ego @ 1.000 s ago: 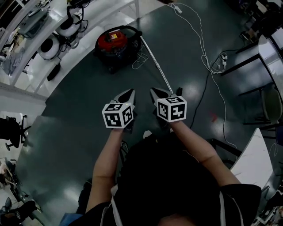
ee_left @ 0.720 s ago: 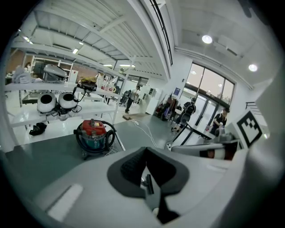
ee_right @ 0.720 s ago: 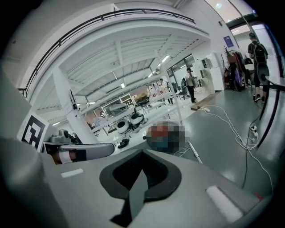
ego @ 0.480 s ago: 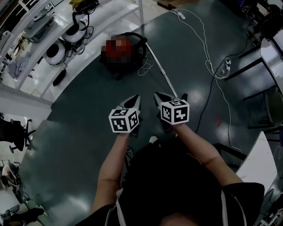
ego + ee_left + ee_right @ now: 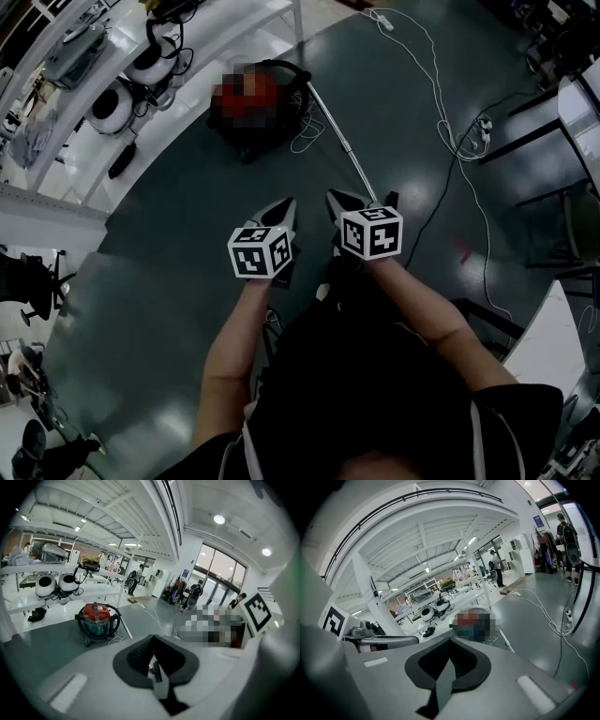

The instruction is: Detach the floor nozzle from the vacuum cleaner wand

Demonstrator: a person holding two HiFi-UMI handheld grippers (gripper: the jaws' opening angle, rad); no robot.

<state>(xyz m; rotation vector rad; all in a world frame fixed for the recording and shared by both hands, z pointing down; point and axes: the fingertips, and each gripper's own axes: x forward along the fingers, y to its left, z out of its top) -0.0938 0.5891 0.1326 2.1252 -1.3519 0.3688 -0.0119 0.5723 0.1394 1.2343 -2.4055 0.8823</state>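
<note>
A red canister vacuum [image 5: 258, 101] stands on the dark green floor, and its thin metal wand [image 5: 342, 145] runs down toward me. The dark floor nozzle [image 5: 391, 198] lies at the wand's near end, mostly hidden behind my right gripper's marker cube. My right gripper [image 5: 335, 199] hovers just left of the wand's lower end, shut and empty. My left gripper [image 5: 287, 206] hangs beside it, also shut with nothing in it. The left gripper view shows the vacuum [image 5: 96, 618] and wand [image 5: 125, 631] beyond the shut jaws. In the right gripper view the wand [image 5: 506, 642] is seen past the shut jaws.
White shelving [image 5: 84, 56] with round white devices lines the upper left. A white cable [image 5: 436, 84] and a power strip [image 5: 482, 125] lie on the floor at the right, near dark table legs [image 5: 525, 141]. A black chair [image 5: 23, 281] stands at the left.
Both grippers have drifted a little across the floor while staying side by side. Their jaws have stayed shut. The vacuum, wand and nozzle have not moved.
</note>
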